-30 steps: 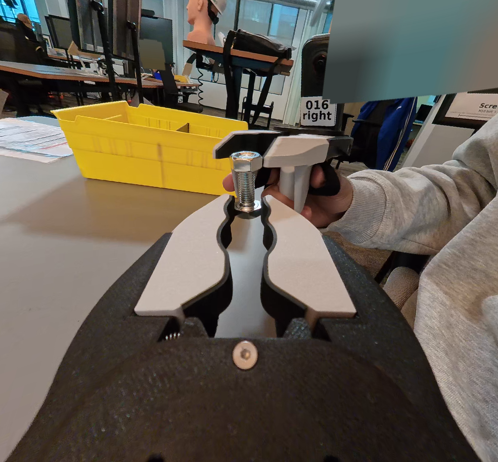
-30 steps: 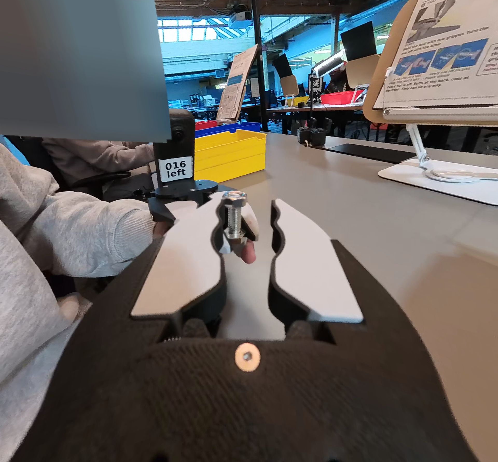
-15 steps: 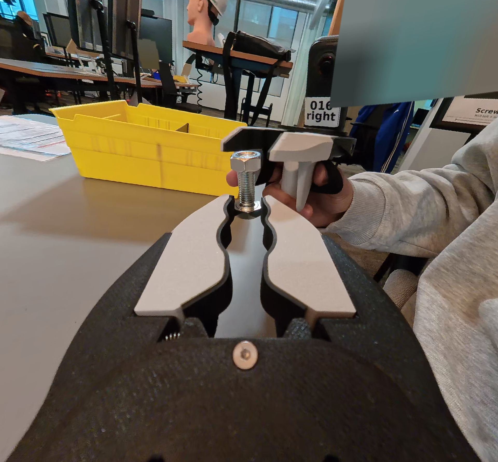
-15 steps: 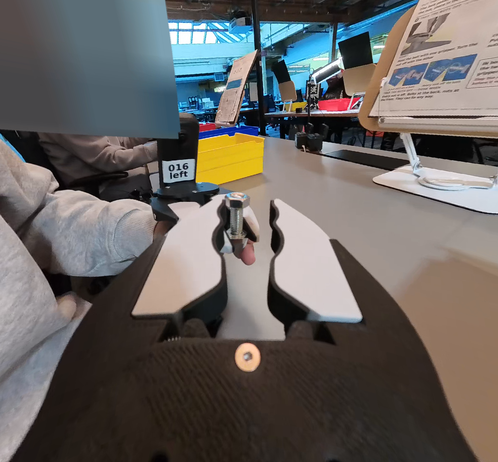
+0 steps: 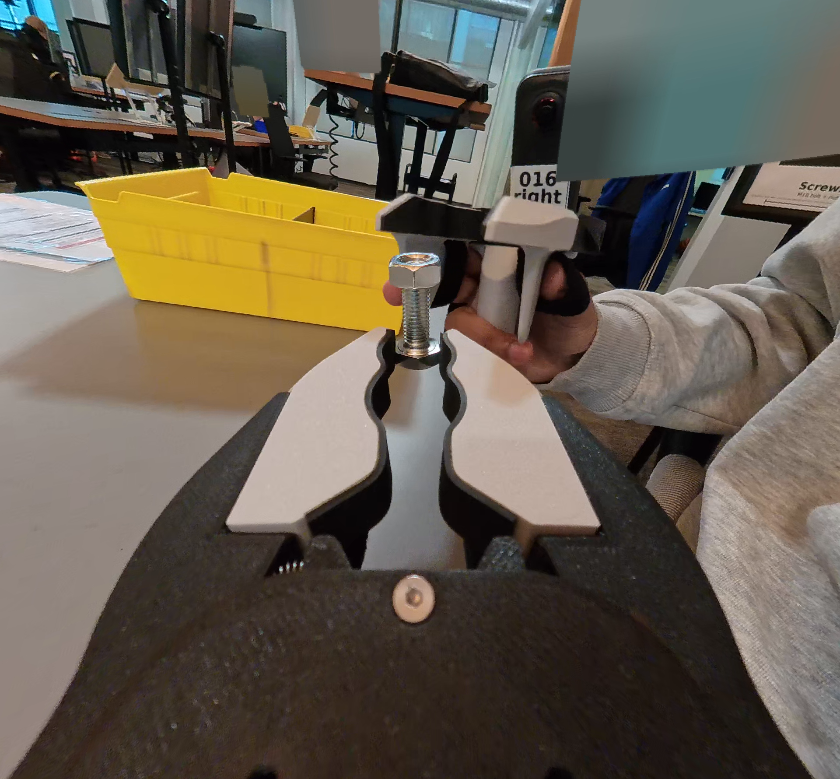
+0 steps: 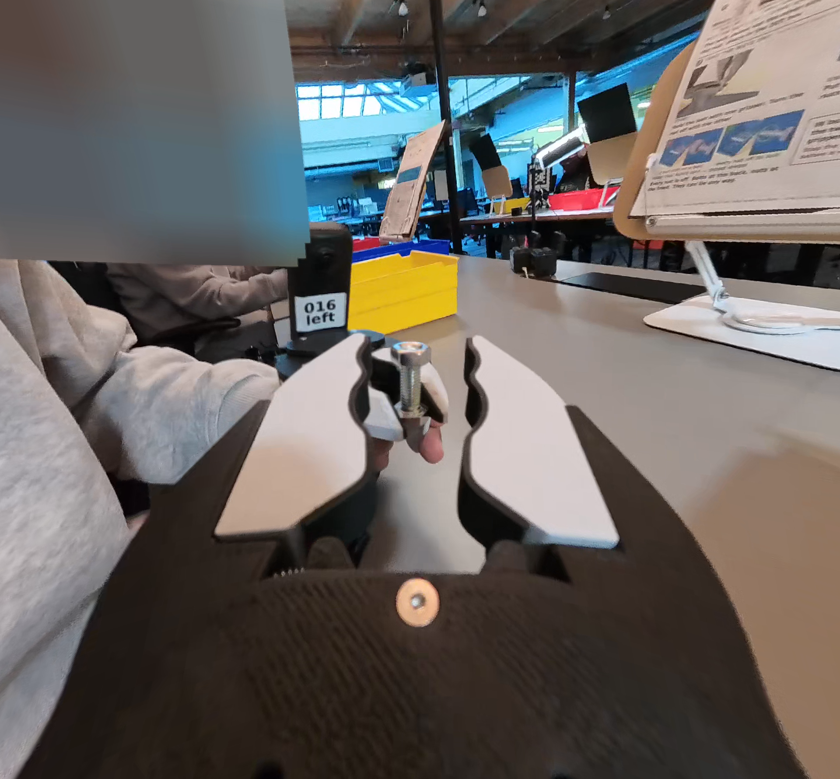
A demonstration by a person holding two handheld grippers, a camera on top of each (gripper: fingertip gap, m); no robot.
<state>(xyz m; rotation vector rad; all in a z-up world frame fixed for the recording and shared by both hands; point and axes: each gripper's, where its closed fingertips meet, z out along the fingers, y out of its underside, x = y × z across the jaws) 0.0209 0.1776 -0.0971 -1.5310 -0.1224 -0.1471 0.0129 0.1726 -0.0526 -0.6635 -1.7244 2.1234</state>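
Note:
A silver bolt stands upright with a hex piece at its top. My left gripper is shut on the hex piece at its lower end, above the grey table. My right gripper is open and empty, and the bolt shows between its spread fingertips, a little beyond them. In the left wrist view the right gripper sits just above and behind the bolt's top, held by a hand in a grey sleeve. In the right wrist view the left gripper holds the bolt from below.
A yellow divided bin stands on the table behind the bolt and also shows in the right wrist view. A printed sheet lies at the far left. A stand with an instruction page is at the right.
The right gripper has risen slightly, so its fingers now sit above the bolt's top. In the right wrist view the bolt has shifted toward the middle of the open jaws. The left gripper still holds it.

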